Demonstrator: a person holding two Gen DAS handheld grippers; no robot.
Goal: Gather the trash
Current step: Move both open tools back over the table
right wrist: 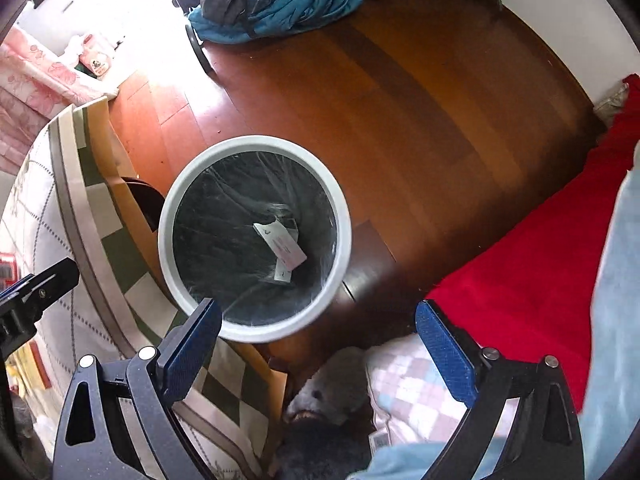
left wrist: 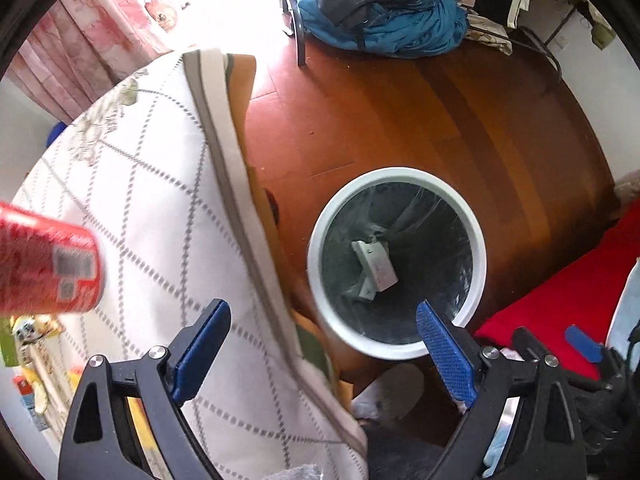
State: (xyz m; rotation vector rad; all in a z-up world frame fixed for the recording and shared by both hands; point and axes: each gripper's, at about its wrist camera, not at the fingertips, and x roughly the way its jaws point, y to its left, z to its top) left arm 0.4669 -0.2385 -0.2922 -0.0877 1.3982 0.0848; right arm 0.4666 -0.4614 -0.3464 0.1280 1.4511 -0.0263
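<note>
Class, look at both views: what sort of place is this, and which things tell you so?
Most likely a lived-in room at home: a wooden floor, a white waste bin with a dark liner beside a cloth-covered table, and clothes heaped on a chair.

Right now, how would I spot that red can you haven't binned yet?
Start at the table with the white diamond-stitched cloth, beside the round white bin on the wooden floor. The red can is at the cloth's far left edge in the left wrist view, blurred. It is the only bright red cylinder there, with a barcode panel; neither claw holds it.
</note>
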